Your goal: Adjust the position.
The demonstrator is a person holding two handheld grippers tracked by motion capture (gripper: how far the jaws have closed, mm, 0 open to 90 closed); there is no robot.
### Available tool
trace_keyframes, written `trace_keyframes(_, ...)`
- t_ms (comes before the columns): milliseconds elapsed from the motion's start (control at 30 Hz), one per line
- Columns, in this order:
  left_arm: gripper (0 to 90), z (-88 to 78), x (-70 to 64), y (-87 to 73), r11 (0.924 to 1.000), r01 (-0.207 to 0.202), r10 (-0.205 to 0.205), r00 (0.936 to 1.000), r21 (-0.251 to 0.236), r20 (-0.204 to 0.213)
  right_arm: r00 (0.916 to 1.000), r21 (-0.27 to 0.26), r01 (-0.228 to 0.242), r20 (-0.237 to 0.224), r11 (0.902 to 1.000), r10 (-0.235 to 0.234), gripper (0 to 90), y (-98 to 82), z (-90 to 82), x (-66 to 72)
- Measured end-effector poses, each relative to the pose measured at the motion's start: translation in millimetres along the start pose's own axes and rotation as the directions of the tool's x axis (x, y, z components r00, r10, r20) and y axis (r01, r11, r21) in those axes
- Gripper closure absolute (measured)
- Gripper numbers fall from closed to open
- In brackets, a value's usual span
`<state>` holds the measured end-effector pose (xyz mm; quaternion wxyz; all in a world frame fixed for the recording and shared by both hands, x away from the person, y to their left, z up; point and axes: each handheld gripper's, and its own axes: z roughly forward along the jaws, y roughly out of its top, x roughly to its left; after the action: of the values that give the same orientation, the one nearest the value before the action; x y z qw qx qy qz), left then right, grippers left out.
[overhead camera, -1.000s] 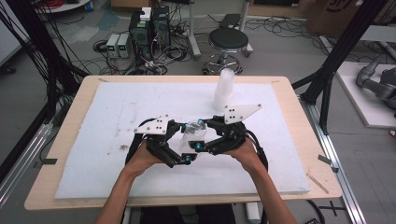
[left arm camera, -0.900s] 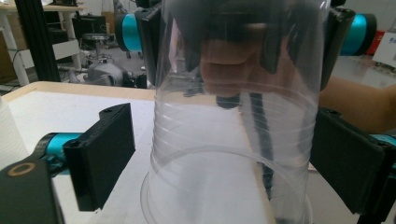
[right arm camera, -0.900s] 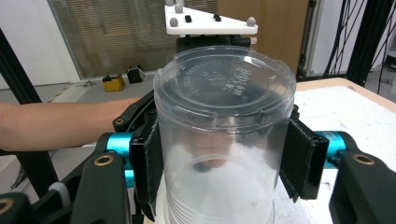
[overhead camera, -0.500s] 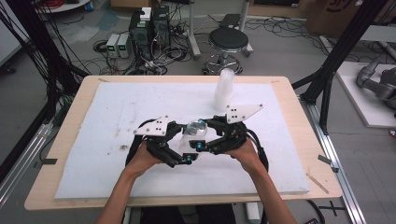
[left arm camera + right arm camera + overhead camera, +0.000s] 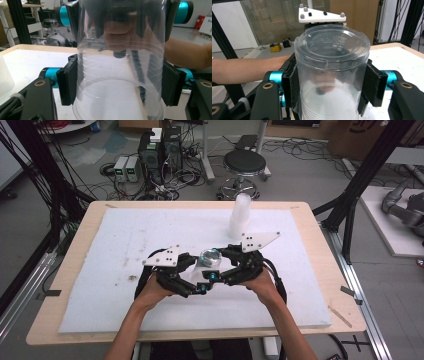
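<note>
Embossed writing on clear cup (image 5: 332, 75) unreadable; both grippers' fingers (image 5: 372, 85) pinch it.

Black grippers (image 5: 202, 277), teal joints, bare forearms.

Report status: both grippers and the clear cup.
Left gripper just closed on clear plastic cup. Right gripper clamps it too. Cup upside down. White cup stack stands apart.

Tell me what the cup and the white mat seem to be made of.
Cup: likely thin clear plastic, glossy; the hand behind shows through it, and its base carries moulded lettering. Mat: seemingly matte white foam board, scuffed with dark specks; the exact material is unclear.
</note>
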<state>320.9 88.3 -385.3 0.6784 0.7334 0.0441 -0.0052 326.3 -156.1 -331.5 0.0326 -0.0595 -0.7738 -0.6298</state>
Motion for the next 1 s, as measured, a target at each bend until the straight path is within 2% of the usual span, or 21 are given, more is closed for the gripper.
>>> trace_keyframes(267, 31.1, 0.1, 0.2, -0.3, 0.9999, 0.008, -0.008, 1.0000, 0.008, -0.002, 1.0000, 0.000, -0.002, -0.001, 1.0000, 0.002, 39.3, -0.9, -0.1, -1.0)
trace_keyframes(333, 31.2, 0.3, 0.3, -0.3, 0.9999, 0.007, -0.007, 1.0000, 0.008, -0.001, 1.0000, 0.002, -0.006, -0.002, 1.0000, 0.006, 34.5, -1.4, 0.1, -1.4)
trace_keyframes(433, 31.7, -0.1, 0.2, -0.2, 1.0000, 0.006, -0.006, 1.0000, 0.007, -0.002, 0.9998, 0.028, -0.007, 0.020, 0.9996, 0.006, 18.6, -1.4, 2.6, -1.0)
trace_keyframes(533, 31.8, -0.2, 0.2, -0.3, 0.9999, 0.008, -0.008, 1.0000, 0.011, -0.001, 0.9997, 0.032, -0.010, 0.021, 0.9994, 0.009, 15.3, -1.4, 3.7, -1.1)
trace_keyframes(733, 32.2, -2.2, -0.4, 0.4, 0.9998, 0.000, 0.000, 1.0000, 0.021, -0.007, 0.9996, 0.037, -0.017, 0.023, 0.9992, 0.016, 14.2, -1.3, 1.6, -1.7)
trace_keyframes(800, 32.3, -5.2, -0.8, 2.1, 0.9984, -0.002, 0.003, 0.9999, 0.056, -0.013, 0.9995, 0.040, -0.015, 0.030, 0.9991, 0.014, 14.1, -0.8, -0.5, -1.8)
trace_keyframes(833, 32.3, -6.9, -1.0, 3.9, 0.9959, -0.006, 0.007, 0.9997, 0.090, -0.021, 0.9995, 0.049, -0.016, 0.029, 0.9987, 0.014, 14.1, -0.3, -1.5, -1.4)
trace_keyframes(867, 32.3, -8.8, -1.1, 6.5, 0.9915, -0.010, 0.014, 0.9995, 0.129, -0.029, 0.9993, 0.064, -0.008, 0.038, 0.9979, 0.005, 14.0, 0.5, -2.7, -1.3)
trace_keyframes(967, 32.2, -13.0, -0.9, 13.5, 0.9767, -0.017, 0.022, 0.9996, 0.214, -0.020, 0.9988, 0.111, 0.011, 0.047, 0.9938, -0.016, 14.0, 3.1, -6.3, 0.7)
trace_keyframes(1000, 32.2, -13.8, -1.4, 16.2, 0.9676, -0.022, 0.027, 0.9995, 0.251, -0.018, 0.9987, 0.123, 0.014, 0.046, 0.9923, -0.020, 14.0, 3.9, -7.1, 1.3)
